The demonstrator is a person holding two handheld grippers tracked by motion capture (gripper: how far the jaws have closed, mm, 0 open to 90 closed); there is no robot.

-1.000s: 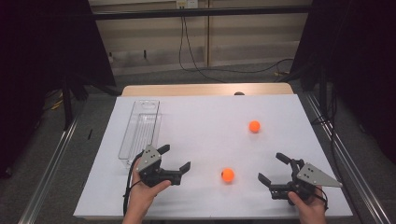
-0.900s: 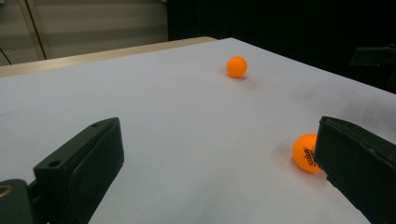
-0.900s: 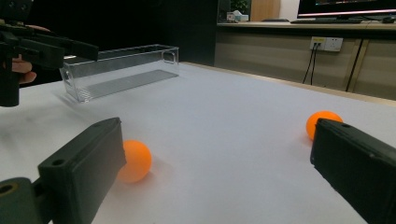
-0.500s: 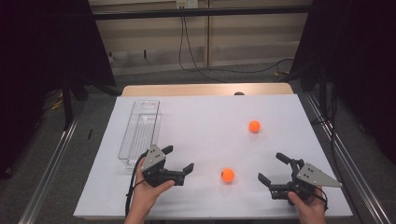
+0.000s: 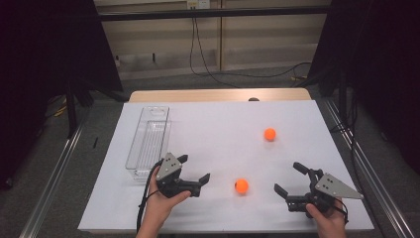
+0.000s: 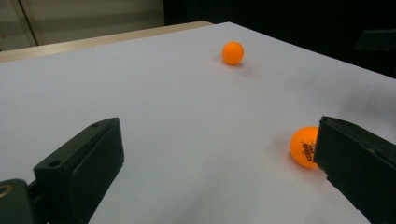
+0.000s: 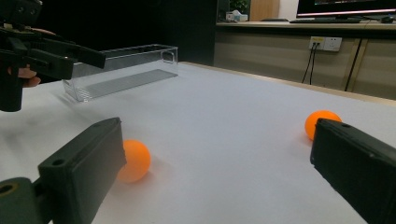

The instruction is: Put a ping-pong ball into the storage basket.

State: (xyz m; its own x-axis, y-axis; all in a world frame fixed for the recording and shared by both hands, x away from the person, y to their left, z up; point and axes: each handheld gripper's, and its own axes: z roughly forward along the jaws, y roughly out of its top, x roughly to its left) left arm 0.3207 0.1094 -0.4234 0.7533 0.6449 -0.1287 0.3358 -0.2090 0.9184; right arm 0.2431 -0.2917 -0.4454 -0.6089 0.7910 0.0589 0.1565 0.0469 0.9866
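Left gripper [image 5: 193, 168] jaws wide, right gripper [image 5: 289, 179] jaws wide, both near table's [image 5: 213, 124] front edge, near orange ball [image 5: 241, 186] between them, far orange ball [image 5: 269, 134] toward right edge, clear bin [image 5: 148, 141] along left edge.

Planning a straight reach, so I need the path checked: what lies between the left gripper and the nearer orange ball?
Nothing: in the high view, just bare white table separates the open left gripper from the nearer orange ball. The left gripper view shows the same.
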